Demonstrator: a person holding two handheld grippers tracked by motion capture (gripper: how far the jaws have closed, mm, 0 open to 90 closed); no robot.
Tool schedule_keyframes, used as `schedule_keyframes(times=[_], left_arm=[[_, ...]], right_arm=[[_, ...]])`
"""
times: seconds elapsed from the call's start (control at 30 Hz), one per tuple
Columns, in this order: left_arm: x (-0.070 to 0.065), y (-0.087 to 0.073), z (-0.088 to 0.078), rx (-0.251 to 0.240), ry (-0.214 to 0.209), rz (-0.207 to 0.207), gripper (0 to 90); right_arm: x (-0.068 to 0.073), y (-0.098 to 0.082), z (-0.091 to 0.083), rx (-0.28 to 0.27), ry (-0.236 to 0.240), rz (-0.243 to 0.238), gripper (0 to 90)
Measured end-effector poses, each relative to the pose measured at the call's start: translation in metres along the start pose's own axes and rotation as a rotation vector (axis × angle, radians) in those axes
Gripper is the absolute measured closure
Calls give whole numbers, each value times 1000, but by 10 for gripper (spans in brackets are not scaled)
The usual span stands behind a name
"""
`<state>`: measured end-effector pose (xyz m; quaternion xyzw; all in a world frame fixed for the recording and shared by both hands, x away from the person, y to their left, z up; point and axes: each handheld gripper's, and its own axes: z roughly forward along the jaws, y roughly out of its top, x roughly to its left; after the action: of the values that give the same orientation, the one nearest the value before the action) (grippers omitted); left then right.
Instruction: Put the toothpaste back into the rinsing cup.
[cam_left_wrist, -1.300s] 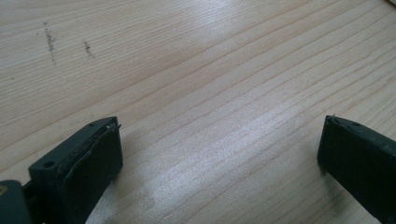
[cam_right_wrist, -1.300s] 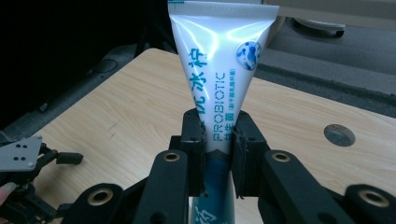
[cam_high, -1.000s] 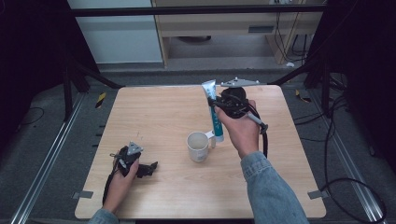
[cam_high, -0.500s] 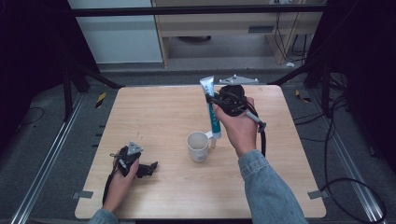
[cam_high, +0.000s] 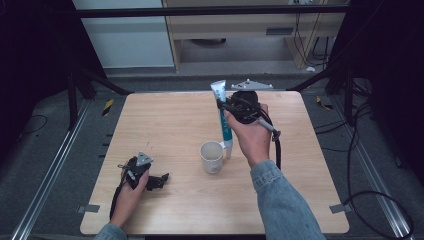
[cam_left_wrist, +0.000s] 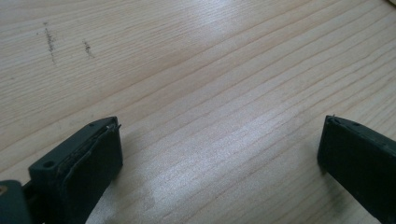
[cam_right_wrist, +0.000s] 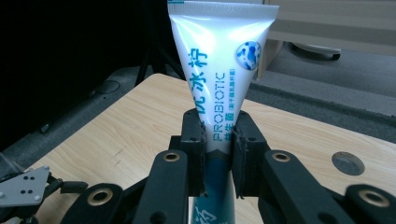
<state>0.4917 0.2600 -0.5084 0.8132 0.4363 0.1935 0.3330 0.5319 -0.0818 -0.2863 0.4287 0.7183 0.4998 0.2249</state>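
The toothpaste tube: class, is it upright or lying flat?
Upright. The toothpaste tube stands cap down, crimped end up, beside the mug, clamped by the right gripper at mid-body.

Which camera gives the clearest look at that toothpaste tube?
The right gripper view: the toothpaste tube stands close up, its lettering readable, clamped by the right gripper. The high view shows it small, upright, cap down beside the mug. The left gripper view looks at bare table between open jaws.
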Motion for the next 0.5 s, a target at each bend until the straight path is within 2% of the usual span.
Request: schedule_keyframes(times=[0.5], left_arm=[[0, 0, 0, -4, 1, -3, 0]], right_arm=[[6, -1, 4, -25, 15, 4, 772]])
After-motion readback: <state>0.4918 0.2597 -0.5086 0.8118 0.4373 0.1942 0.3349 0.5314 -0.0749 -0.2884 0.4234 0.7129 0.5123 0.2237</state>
